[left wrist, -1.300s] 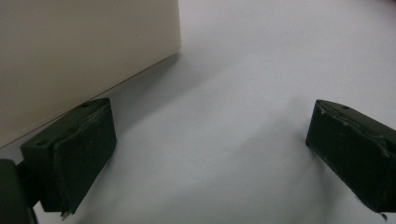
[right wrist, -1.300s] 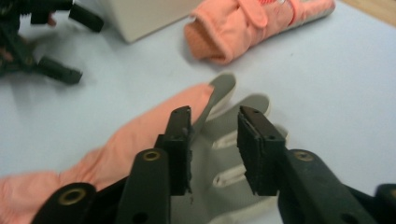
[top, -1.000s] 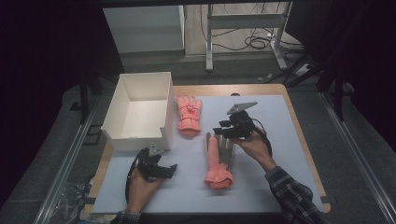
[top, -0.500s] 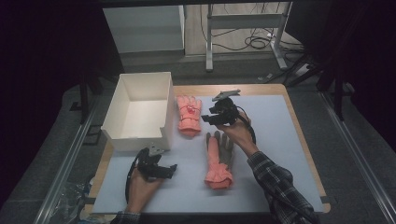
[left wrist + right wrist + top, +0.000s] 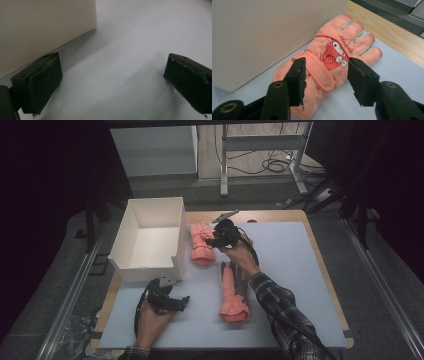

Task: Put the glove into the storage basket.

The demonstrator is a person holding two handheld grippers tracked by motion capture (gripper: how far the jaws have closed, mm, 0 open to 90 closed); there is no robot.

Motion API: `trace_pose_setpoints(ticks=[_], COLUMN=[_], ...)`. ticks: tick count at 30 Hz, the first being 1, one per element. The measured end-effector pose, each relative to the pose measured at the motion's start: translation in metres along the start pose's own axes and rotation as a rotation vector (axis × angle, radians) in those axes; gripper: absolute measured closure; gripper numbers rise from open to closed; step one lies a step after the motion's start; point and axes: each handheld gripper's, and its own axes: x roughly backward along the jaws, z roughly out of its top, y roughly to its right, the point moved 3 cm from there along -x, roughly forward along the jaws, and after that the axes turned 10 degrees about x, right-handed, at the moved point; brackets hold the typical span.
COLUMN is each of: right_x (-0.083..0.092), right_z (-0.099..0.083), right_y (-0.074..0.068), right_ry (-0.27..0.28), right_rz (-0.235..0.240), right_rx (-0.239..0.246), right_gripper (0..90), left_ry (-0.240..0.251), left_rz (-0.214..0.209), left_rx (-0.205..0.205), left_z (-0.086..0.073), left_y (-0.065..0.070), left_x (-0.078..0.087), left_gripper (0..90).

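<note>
Two salmon-pink gloves lie on the pale mat. The far glove (image 5: 201,242) (image 5: 329,62), with a cartoon patch, lies beside the white box (image 5: 150,265). The near glove (image 5: 234,292) lies palm side up, partly under the person's right forearm. My right gripper (image 5: 210,241) (image 5: 325,82) hovers over the far glove's cuff end. Its jaws stand apart on either side of the glove and have just been closing a little, with the pads clear of the fabric. My left gripper (image 5: 182,302) (image 5: 112,82) rests open on the mat near the box's front corner, with nothing between its jaws.
The white box (image 5: 37,30) (image 5: 262,32) stands open-topped at the table's left, its wall close to both grippers. The pale mat (image 5: 300,270) covers a wooden table (image 5: 280,215). Desk legs and cables lie on the floor beyond.
My right gripper has moved left and slightly farther away, from above the near glove to over the far glove. The left gripper has stayed put.
</note>
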Motion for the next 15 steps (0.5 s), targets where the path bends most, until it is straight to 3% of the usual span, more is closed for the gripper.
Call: trace_pose_setpoints(ticks=[6, 15], right_x=[-0.018, -0.051], right_z=[0.004, 0.011], right_y=[0.004, 0.011], right_ry=[-0.014, -0.038], right_rz=[-0.004, -0.045], right_rx=[-0.018, -0.062], right_gripper=[52.6, 36.4], left_ry=[0.000, 0.000], left_rz=[0.000, -0.001], left_rx=[0.000, 0.000], left_z=[0.000, 0.000], left_y=[0.000, 0.000], left_x=[0.000, 0.000], left_gripper=[1.6, 1.6])
